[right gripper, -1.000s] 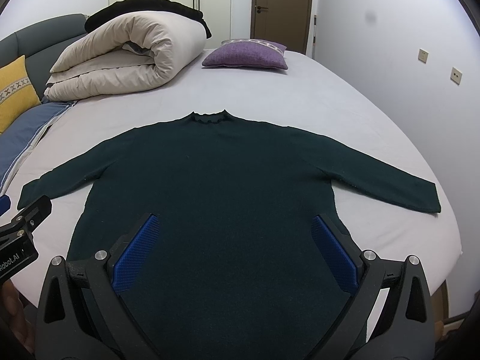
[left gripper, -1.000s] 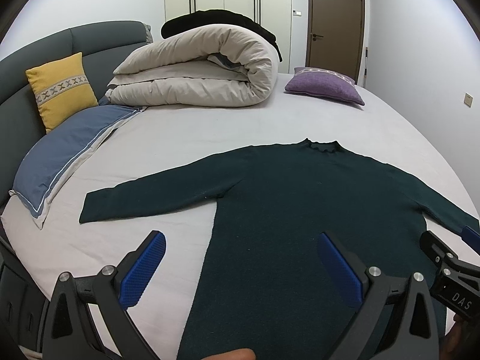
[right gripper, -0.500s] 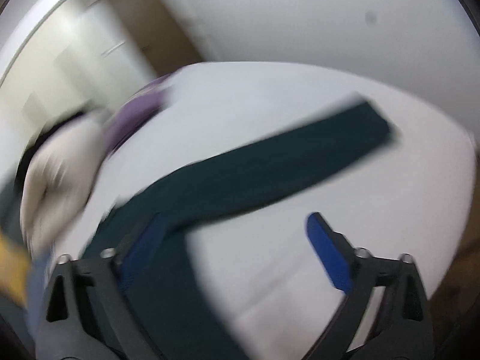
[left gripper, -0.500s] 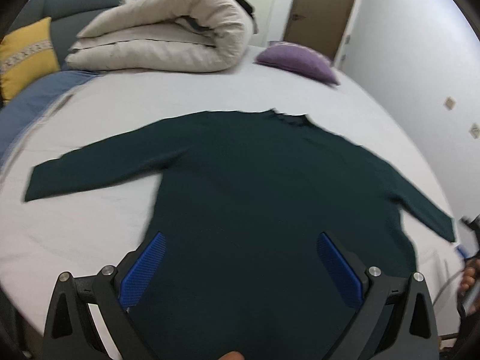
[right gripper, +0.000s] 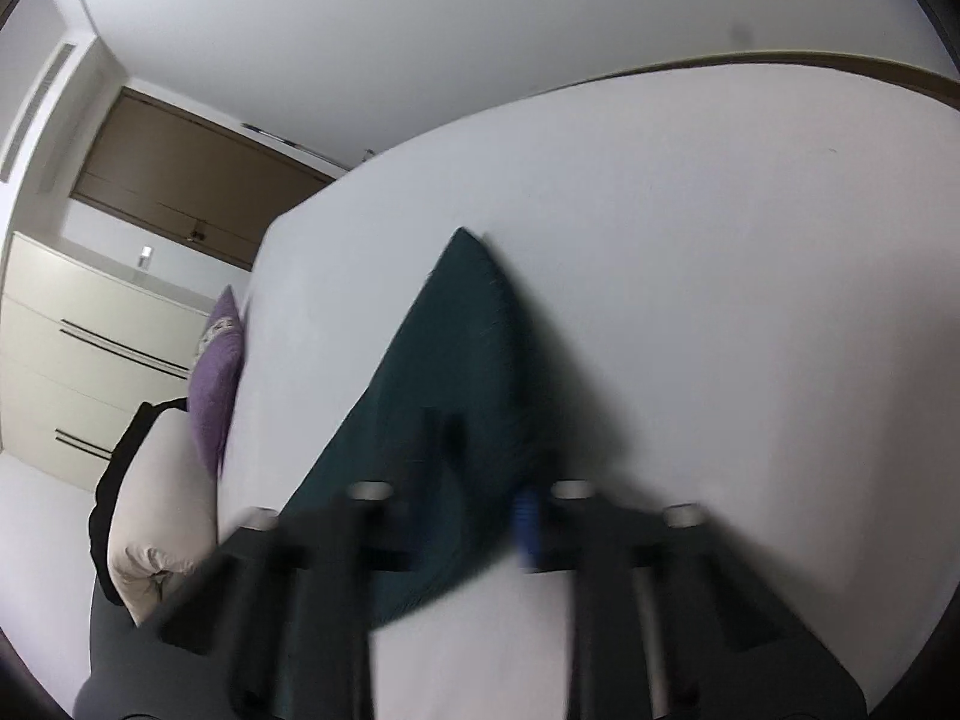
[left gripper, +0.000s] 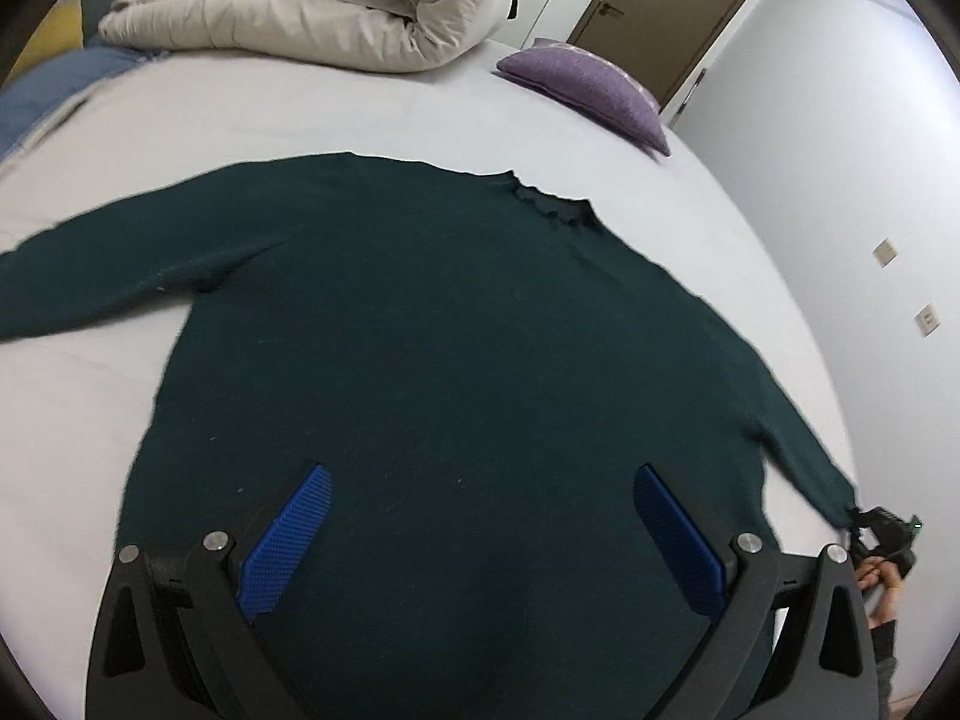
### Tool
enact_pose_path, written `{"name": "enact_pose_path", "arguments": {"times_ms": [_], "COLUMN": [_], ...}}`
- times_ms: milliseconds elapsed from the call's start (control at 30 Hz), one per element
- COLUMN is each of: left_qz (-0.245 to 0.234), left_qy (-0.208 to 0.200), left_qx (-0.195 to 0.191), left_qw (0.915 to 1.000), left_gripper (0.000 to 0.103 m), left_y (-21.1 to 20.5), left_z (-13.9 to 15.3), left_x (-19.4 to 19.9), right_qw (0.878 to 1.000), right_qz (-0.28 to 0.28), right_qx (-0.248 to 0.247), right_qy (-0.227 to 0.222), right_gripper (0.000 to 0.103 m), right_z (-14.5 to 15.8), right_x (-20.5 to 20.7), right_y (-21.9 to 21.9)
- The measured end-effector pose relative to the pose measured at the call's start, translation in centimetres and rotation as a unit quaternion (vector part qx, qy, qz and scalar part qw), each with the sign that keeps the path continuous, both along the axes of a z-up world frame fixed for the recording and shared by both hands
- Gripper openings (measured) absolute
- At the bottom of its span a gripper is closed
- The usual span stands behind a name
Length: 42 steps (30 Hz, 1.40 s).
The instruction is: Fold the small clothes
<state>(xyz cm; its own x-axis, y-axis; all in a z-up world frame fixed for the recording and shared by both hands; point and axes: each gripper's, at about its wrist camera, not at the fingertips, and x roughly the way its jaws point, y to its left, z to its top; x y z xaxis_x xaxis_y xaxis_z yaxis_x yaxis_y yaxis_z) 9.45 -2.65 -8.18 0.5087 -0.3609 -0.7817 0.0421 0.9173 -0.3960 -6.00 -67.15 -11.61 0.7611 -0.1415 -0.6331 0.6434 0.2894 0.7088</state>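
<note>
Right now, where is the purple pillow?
In the left wrist view the purple pillow lies at the bed's far right edge, beyond the sweater's collar, beside the rolled duvet.

A rolled cream duvet is seen bundled at the head of a bed covered in a pale grey sheet, with a purple cushion laid near the bed's edge. A brown wooden door is set in the white wall behind, and cream wardrobe doors with dark handles are shown beyond.

Right gripper motion-blurred, jaws' grip unreadable; sweater sleeve cut off at frame's left edge
</note>
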Motion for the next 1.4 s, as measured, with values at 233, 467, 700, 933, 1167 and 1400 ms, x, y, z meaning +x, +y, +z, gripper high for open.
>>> {"name": "enact_pose_path", "arguments": {"times_ms": [233, 467, 700, 933, 1167, 1400], "left_qz": [0.009, 0.014, -0.002, -0.041, -0.047, -0.049], "left_qy": [0.003, -0.012, 0.014, 0.049, 0.06, 0.021], "left_qx": [-0.081, -0.123, -0.149, -0.159, -0.064, -0.043], "left_qw": [0.9966, 0.9922, 0.9887, 0.9852, 0.995, 0.9977], "left_gripper": [0.101, 0.099, 0.099, 0.099, 0.057, 0.009], "left_y": [2.4, 4.9, 4.8, -0.8, -5.0, -4.0], "left_z": [-0.6, 0.0, -1.9, -4.3, -5.2, -1.7], "left_x": [1.7, 3.3, 5.3, 8.3, 11.0, 13.6], "right_qw": [0.989, 0.923, 0.868, 0.878, 0.925, 0.943], "right_qz": [0.107, 0.349, 0.484, 0.467, 0.37, 0.299], "right_qx": [-0.103, -0.146, -0.105, -0.092, -0.005, 0.114], "right_qy": [-0.01, -0.066, -0.031, -0.053, -0.084, -0.092], "right_gripper": [0.007, 0.007, 0.019, 0.062, 0.062, 0.062], "right_z": [9.3, 14.7, 6.9, 2.4, 3.3, -0.6], "right_x": [8.1, 21.6, 26.5, 16.2, 13.7, 15.2], "right_y": [5.4, 27.8, 43.0, 43.0, 33.3, 28.3]}}
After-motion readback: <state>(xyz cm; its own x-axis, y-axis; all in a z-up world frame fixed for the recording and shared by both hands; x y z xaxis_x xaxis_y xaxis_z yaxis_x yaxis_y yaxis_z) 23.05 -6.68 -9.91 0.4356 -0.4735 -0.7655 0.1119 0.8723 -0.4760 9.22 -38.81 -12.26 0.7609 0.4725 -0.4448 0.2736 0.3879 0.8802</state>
